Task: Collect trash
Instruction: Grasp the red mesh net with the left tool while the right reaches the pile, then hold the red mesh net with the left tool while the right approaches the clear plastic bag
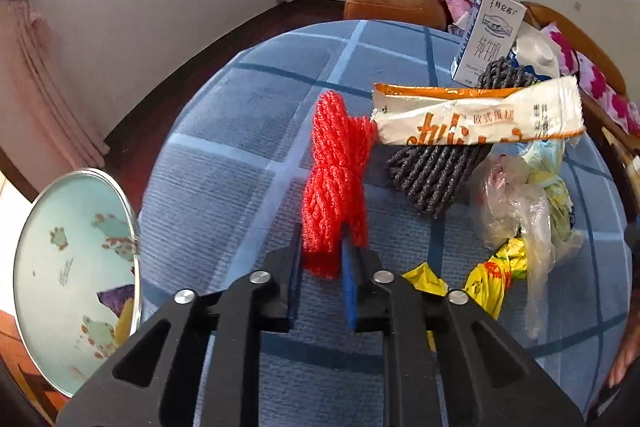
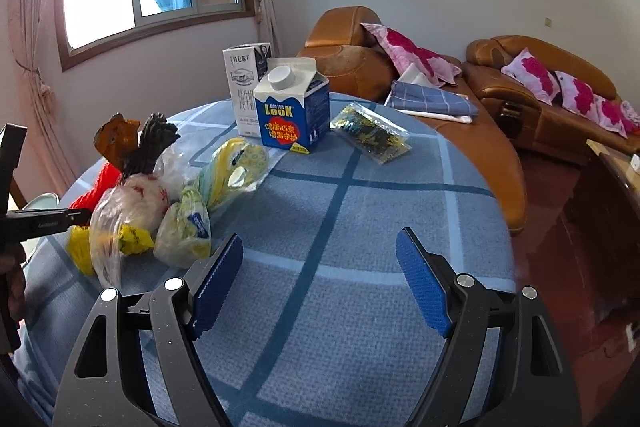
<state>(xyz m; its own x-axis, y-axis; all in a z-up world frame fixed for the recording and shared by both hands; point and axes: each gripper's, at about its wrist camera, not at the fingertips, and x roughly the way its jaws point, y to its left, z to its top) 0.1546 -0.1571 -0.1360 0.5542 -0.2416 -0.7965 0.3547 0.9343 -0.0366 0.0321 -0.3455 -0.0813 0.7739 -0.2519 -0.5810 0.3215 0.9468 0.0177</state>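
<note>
The step in hand looks like the first pick-up: the left hand-held gripper (image 1: 320,259) has its jaws narrowed onto the near end of a red yarn skein (image 1: 336,179), both blue pads pressing its sides, so it grips the skein. Whether the skein rests on the bench (image 1: 240,131) or is lifted, I cannot tell. Just beyond the skein's far end and to the right lies a white and orange snack wrapper (image 1: 476,115), draped over a dark grey yarn skein (image 1: 436,175). Right of the gripper sits a heap of crumpled plastic bags (image 1: 524,203) and a yellow wrapper (image 1: 496,275); a milk carton (image 1: 488,35) stands far ahead to the right.

The right hand-held gripper (image 2: 320,287) hovers over bare bench cloth, jaws spread wide, holding nothing. The bags (image 2: 160,211) lie to its left, a blue LOOK carton (image 2: 294,111) ahead.

Next, likely, the left lifts the skein clear without dragging the wrapper, while the right reaches left toward the bags.
</note>
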